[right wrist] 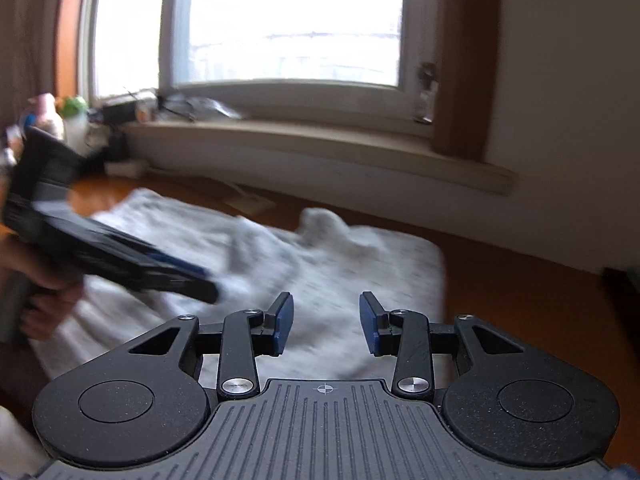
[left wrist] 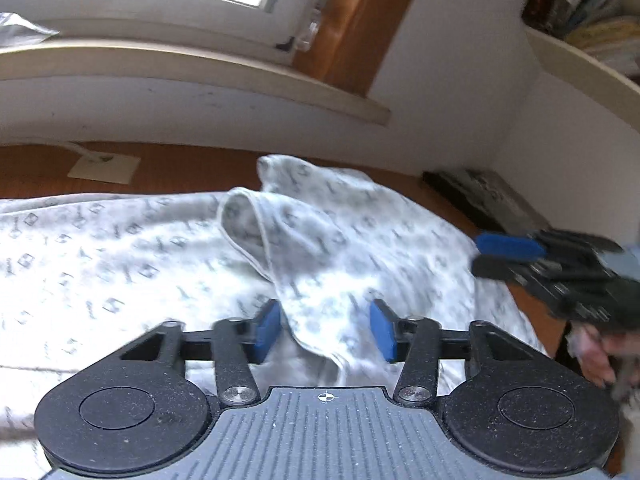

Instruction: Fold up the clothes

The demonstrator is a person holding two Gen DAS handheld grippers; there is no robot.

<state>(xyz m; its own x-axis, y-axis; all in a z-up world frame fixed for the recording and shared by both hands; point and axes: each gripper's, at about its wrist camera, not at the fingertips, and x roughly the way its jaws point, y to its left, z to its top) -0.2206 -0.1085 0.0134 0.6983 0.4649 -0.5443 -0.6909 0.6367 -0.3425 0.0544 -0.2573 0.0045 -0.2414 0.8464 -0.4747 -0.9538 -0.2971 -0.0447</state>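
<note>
Between my left gripper's spread, empty blue pads hangs a loose flap of the grey patterned garment, which lies rumpled on the wooden tabletop ahead of both tools, one sleeve-like tube standing up further forward. My right gripper is likewise spread and holds nothing, hovering over the garment's near edge; both views are motion-blurred. Risk, as I judge it: closing on this bunched flap could pinch several layers at once and drag the whole piece crooked, or the two tools could collide, since they sit close together.
</note>
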